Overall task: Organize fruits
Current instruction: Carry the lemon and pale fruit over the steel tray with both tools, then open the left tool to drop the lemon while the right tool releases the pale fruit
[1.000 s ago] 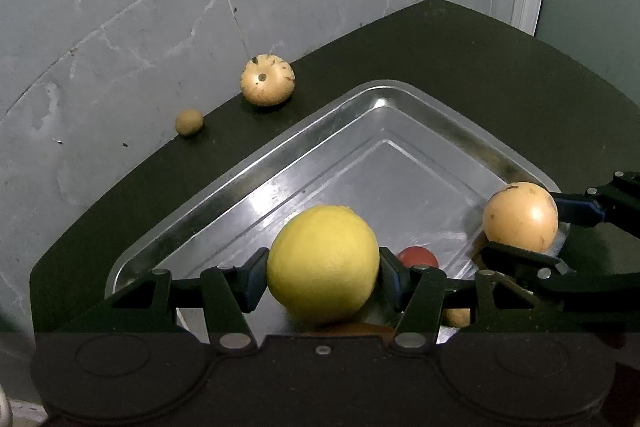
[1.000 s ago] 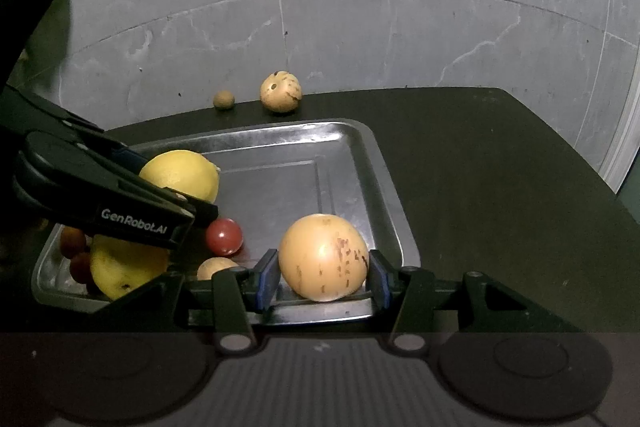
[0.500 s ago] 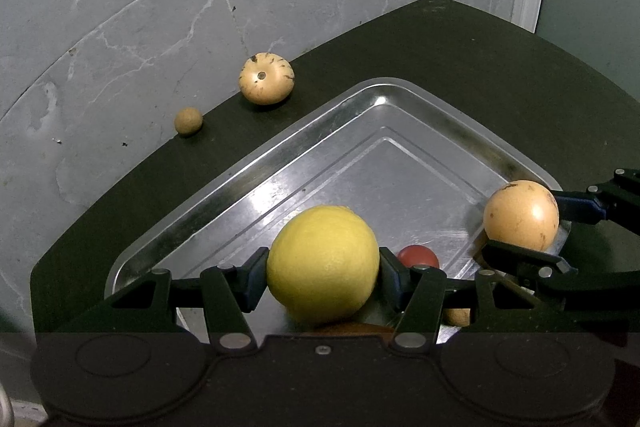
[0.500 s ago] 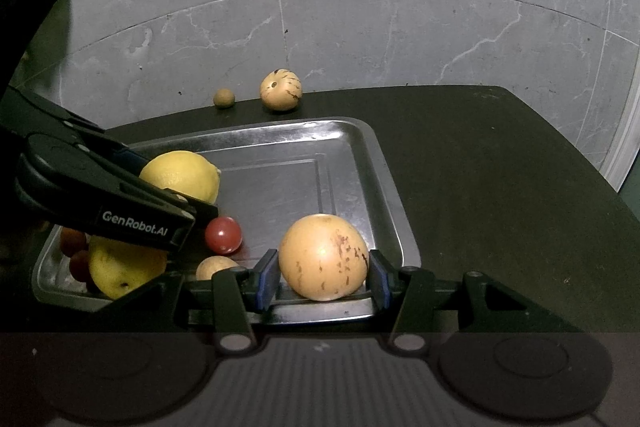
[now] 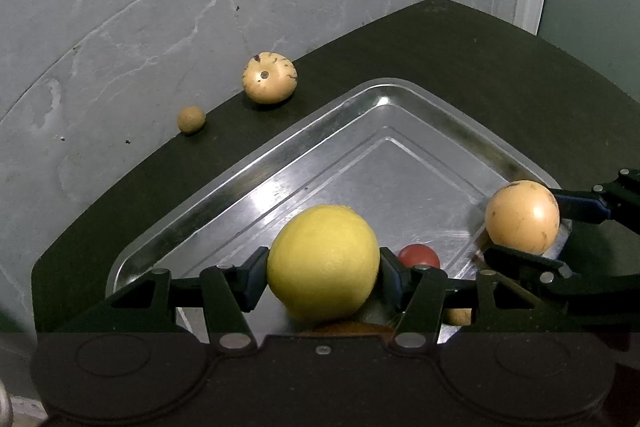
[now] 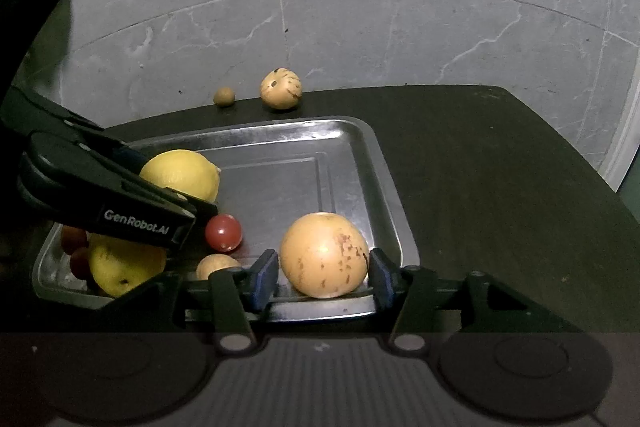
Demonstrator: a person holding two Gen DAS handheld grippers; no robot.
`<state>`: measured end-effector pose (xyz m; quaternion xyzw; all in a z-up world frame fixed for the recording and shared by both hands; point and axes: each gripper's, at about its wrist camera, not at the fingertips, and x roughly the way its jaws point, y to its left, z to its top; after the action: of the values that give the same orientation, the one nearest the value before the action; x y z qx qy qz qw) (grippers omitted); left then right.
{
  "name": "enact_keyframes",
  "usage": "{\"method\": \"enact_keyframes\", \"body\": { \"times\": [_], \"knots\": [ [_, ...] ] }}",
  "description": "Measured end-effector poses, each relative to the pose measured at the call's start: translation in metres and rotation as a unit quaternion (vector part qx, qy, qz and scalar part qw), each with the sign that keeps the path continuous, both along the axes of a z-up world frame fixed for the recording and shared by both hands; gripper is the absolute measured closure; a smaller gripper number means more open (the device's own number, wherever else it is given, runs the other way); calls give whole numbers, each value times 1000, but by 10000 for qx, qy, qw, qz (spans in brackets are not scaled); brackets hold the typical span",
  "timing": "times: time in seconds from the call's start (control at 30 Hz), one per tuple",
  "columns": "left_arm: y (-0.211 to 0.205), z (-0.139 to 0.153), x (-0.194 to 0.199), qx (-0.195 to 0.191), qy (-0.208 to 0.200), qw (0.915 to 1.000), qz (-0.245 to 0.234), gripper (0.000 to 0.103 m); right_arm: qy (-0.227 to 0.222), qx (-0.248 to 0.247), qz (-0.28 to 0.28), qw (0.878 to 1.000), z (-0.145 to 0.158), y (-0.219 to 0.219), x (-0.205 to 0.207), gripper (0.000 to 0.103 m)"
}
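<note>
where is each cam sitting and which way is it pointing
Left wrist: on the left gripper, looking along its fingers over the tray toward the wall; its fingers clamp a lemon, and the right gripper shows at right.
Right wrist: on the right gripper, facing across the tray to the wall; its fingers hold a tan fruit, the left gripper at left.
Shared: tray, lemon, tan fruit, tomato.

The tray's far half lies bare; fruit crowds its near left corner, and two fruits sit beyond its far rim.
</note>
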<state>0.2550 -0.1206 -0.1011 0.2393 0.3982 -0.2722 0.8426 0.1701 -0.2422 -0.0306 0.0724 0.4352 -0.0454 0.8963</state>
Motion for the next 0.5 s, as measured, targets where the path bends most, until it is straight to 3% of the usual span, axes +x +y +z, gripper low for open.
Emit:
{"method": "enact_keyframes", "body": {
  "times": [0.5],
  "knots": [
    [15,5,-11,-192,-95,9998,56,34,26,-77,27,10000,6,6,1,27]
  ]
}}
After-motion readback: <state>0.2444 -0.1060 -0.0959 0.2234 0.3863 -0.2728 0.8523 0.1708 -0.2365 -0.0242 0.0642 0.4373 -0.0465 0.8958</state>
